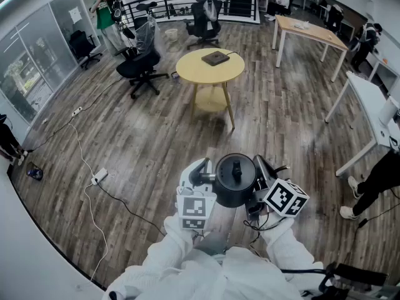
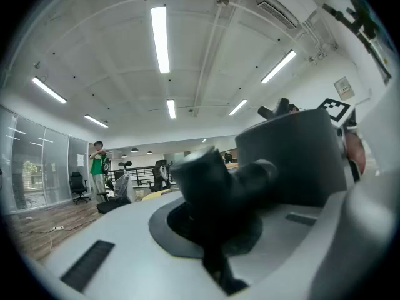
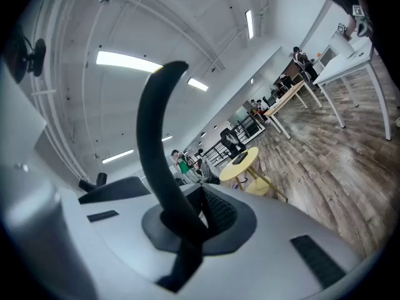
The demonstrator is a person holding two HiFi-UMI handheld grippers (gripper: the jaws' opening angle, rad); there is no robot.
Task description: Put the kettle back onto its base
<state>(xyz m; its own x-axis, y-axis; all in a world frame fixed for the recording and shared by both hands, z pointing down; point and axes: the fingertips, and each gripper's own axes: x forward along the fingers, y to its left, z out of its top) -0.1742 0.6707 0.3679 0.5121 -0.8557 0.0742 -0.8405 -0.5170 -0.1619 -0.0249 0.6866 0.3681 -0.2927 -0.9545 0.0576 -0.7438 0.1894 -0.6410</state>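
Fingers of the left gripper (image 2: 209, 227) are clenched on a dark stub that sticks out of the kettle (image 1: 235, 179). The kettle hangs in the air close in front of the person, between the two grippers and over bare floor. On its other side the right gripper (image 3: 187, 230) is clamped on the curved black handle (image 3: 156, 124).

The step in hand looks like the carry. A dark flat thing on the round table (image 1: 187, 74), probably the base (image 1: 215, 58), lies well apart, straight ahead. To do it well, the person should walk the kettle over level with both grips firm. The kettle should then stop above the base, be centred, and go straight down. Neither grip should loosen until the body sits flat. A tilt on the way risks a spill or a crooked seat.

From left to right, these things are hard to make out:
- Which part the left gripper bites, spout or lid fitting, is not clear.
- The kettle's underside is hidden in every view.
- The base is too small to show its connector.
- The right gripper's tips sit behind its marker cube (image 1: 285, 197) in the head view.
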